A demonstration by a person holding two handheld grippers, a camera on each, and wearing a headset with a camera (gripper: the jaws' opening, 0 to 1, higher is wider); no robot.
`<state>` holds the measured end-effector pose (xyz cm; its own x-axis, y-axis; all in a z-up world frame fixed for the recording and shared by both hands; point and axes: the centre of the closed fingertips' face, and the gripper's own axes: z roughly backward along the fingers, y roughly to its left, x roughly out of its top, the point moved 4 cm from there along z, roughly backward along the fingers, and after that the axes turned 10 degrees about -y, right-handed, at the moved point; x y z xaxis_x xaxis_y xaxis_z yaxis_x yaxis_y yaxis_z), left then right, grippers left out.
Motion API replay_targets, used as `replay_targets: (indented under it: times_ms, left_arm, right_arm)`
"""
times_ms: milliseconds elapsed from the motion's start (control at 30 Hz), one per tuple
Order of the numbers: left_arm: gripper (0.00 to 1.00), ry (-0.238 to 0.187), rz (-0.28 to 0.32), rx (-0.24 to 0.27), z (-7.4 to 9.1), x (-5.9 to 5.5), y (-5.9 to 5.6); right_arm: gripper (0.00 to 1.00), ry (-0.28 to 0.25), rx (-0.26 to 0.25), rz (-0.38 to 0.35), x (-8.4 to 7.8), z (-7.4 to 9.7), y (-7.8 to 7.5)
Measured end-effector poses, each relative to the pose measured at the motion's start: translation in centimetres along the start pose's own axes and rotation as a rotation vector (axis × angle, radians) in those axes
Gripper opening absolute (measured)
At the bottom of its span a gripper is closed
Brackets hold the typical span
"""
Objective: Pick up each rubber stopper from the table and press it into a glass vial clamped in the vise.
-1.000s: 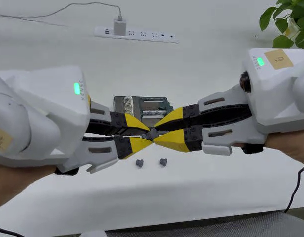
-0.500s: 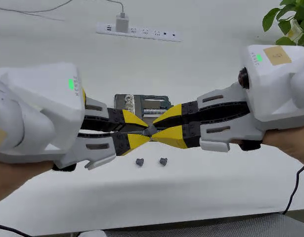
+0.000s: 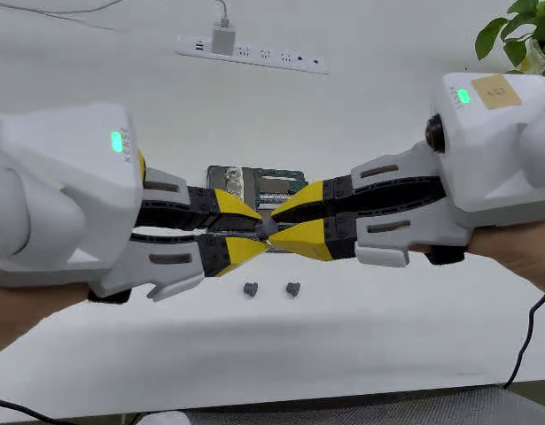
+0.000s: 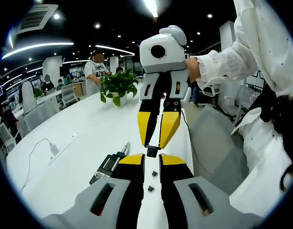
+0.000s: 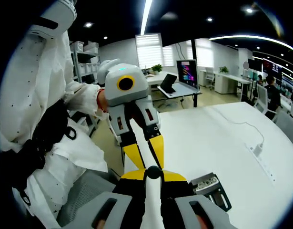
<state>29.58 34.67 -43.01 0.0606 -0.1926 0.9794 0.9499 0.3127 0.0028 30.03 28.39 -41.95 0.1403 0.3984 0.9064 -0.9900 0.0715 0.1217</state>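
One stopper (image 5: 153,172) in right hand-held gripper (image 3: 274,232) tips; axis unclear.

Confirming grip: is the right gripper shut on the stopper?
Shut: the right gripper pinches the dark rubber stopper at its tips. Left gripper: cannot tell.

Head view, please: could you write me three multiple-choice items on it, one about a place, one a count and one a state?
1. Where do the loose stoppers lie?
A) on the table, nearer the person than the vise
B) at the table's far edge
C) on top of the vise

2. How many loose stoppers are there?
A) one
B) two
C) four

3. How do the left gripper and right gripper stand?
A) far apart
B) resting on the table
C) tips meeting at a small dark piece

Answers: 1A, they sit this side of the vise; 2B, a pair side by side; 3C, both grippers' jaws converge on it.
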Motion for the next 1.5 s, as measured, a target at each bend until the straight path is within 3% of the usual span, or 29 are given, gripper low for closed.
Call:
replay_targets:
  times_ms: [267,533,967,1333,1500]
  left_arm:
    - [0.13,0.001,0.005,0.029,0.7,-0.5,0.6]
    - [0.21,0.009,0.013,0.076,1.6,-1.6,1.3]
    - [0.48,0.004,-0.006,0.155,2.5,-3.3,2.2]
    - [0.66,0.011,0.006,0.199,3.0,-5.0,2.6]
    - [0.72,0.018,0.021,0.207,3.1,-5.9,2.7]
  right_arm:
    - [0.06,0.014,-0.009,0.005,0.5,-0.2,-0.7]
    - [0.06,0.077,-0.044,0.004,0.6,0.0,-2.6]
    - [0.06,0.195,-0.061,0.025,0.7,-0.8,-5.3]
    - [0.06,0.275,-0.052,0.03,0.5,-2.3,-7.6]
    - [0.06,0.319,-0.055,0.022,0.4,-3.0,-9.4]
